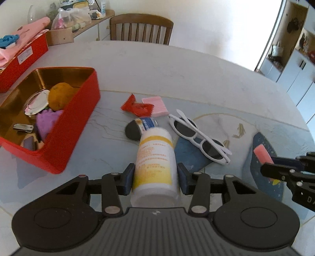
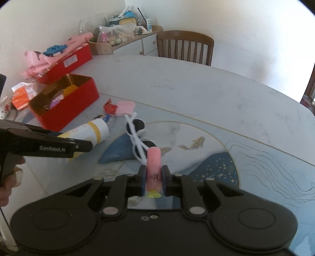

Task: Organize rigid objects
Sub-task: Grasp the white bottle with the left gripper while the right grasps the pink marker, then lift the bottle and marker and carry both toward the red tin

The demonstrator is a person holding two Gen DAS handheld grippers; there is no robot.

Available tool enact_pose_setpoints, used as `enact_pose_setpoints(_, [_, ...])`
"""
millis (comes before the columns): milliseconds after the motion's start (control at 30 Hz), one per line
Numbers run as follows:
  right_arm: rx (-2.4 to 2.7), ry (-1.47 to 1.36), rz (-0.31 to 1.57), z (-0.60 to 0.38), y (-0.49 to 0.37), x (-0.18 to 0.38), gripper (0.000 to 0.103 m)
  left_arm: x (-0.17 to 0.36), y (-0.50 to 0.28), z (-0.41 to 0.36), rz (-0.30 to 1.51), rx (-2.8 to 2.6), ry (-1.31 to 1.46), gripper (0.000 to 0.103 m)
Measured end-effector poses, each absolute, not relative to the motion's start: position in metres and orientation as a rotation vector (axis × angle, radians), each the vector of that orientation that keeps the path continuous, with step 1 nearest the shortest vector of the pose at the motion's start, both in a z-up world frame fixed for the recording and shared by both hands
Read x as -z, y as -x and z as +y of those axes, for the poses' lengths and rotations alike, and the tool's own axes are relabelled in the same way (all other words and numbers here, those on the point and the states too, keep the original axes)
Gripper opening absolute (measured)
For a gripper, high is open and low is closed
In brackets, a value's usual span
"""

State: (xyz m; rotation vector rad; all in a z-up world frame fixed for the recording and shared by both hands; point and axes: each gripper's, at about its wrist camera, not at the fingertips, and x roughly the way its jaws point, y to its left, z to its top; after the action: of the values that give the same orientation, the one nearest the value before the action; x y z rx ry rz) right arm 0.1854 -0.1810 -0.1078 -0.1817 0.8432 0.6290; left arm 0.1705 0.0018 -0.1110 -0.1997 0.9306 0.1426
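Note:
My left gripper [image 1: 155,175] is shut on a white bottle with a yellow label [image 1: 154,161], held above the table; it also shows in the right wrist view [image 2: 88,134]. My right gripper [image 2: 154,179] is shut on a small pink tube [image 2: 154,169], seen at the right edge of the left wrist view [image 1: 262,154]. An open red tin [image 1: 59,122] with a gold inside holds an orange, a round metal lid, a purple piece and a clip. White sunglasses [image 1: 198,137], a red wrapper [image 1: 137,106], a pink pad [image 1: 155,106] and a dark flat stone [image 1: 132,130] lie on the table.
A second red box [image 1: 21,57] with pink cloth on it stands at the far left. A wooden chair [image 1: 141,29] stands behind the table, and a cluttered sideboard [image 1: 82,17] runs along the wall. The marble table [image 1: 177,74] reaches far back.

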Motion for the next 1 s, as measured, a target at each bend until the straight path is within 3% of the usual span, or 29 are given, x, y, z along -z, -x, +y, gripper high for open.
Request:
enact_pose_setpoints(567, [-0.681,0.157,0.799,-0.121,-0.16,0.067,0.014,0.057,-0.141,0.078,0.838,-0.073,0.296,0.042])
enact_pose_setpoints(633, [-0.686,0.157,0.794,-0.11,-0.159,0.064,0.014,0.05,-0.141,0.089,0.826,-0.06,0.302,0.036])
enact_pose_setpoints(667, [-0.686,0.157,0.791,-0.104,-0.158,0.062,0.014,0.046,-0.142,0.094,0.82,-0.054,0.307,0.027])
enact_pose_setpoints(700, [-0.689,0.154,0.79,-0.098,-0.158,0.061,0.014,0.042,-0.143,0.1,0.813,-0.046,0.311,0.01])
enact_pose_setpoints(1000, [-0.664,0.145,0.775,-0.056,-0.157,0.056,0.014,0.034,-0.156,0.131,0.806,0.039,0.239,0.01])
